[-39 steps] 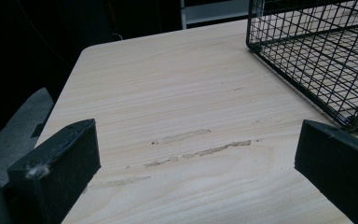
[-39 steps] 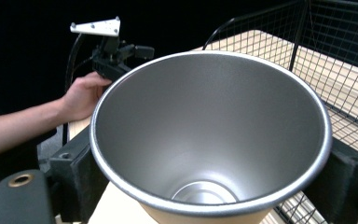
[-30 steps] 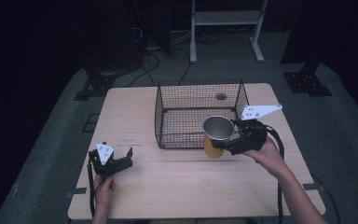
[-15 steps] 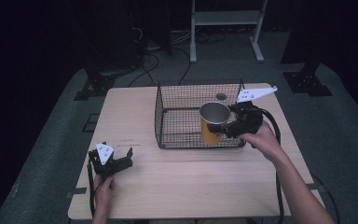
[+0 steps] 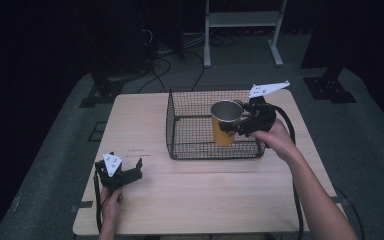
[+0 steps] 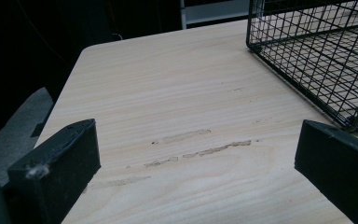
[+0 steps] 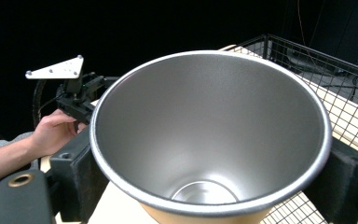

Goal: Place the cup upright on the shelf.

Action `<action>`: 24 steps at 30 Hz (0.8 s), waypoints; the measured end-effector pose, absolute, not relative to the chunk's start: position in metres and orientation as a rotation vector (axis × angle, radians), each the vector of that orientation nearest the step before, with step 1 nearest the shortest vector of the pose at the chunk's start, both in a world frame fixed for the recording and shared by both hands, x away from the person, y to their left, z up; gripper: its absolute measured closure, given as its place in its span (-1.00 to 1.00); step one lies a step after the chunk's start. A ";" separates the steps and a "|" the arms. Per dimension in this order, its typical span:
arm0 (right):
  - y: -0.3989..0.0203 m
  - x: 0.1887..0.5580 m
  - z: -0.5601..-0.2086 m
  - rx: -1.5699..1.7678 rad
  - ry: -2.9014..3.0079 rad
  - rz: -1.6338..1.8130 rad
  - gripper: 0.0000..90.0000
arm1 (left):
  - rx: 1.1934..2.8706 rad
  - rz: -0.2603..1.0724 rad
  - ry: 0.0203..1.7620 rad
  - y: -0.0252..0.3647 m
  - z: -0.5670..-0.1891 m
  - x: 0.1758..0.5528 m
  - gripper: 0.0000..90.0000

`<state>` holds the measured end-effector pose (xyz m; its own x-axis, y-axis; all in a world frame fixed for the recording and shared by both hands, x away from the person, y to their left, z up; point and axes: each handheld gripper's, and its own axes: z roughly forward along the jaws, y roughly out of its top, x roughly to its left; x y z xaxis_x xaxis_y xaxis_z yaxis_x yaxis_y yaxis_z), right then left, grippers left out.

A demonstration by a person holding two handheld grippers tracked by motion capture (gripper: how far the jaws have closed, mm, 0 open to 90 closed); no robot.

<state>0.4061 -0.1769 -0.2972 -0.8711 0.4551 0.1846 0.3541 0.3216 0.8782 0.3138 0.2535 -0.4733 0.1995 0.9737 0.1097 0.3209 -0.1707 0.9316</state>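
cup held over the basket

the right gripper (image 5: 240, 125) clamps an upright orange, steel-lined metal cup (image 5: 225, 122) between its jaws, above the black wire basket (image 5: 180, 120) beneath them. the left gripper (image 5: 125, 176) rests wide open and empty on the pale wooden table (image 5: 205, 200).

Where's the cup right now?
In the high view the cup is gripped by the right gripper, held above the right half of the wire basket.
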 end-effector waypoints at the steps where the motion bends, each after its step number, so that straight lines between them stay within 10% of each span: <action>1: -0.176 0.408 -0.297 0.761 2.475 1.603 -0.72 | 1.649 0.995 1.241 0.253 -0.473 0.314 -1.00; 24: -0.159 0.457 -0.301 0.838 2.518 1.540 -0.72 | 1.648 0.996 1.240 0.253 -0.473 0.314 -1.00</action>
<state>0.4570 -0.1593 -0.3013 -0.8483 0.4846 0.2137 0.4110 0.3479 0.8426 0.3140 0.2531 -0.4734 0.2001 0.9733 0.1122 0.3192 -0.1730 0.9318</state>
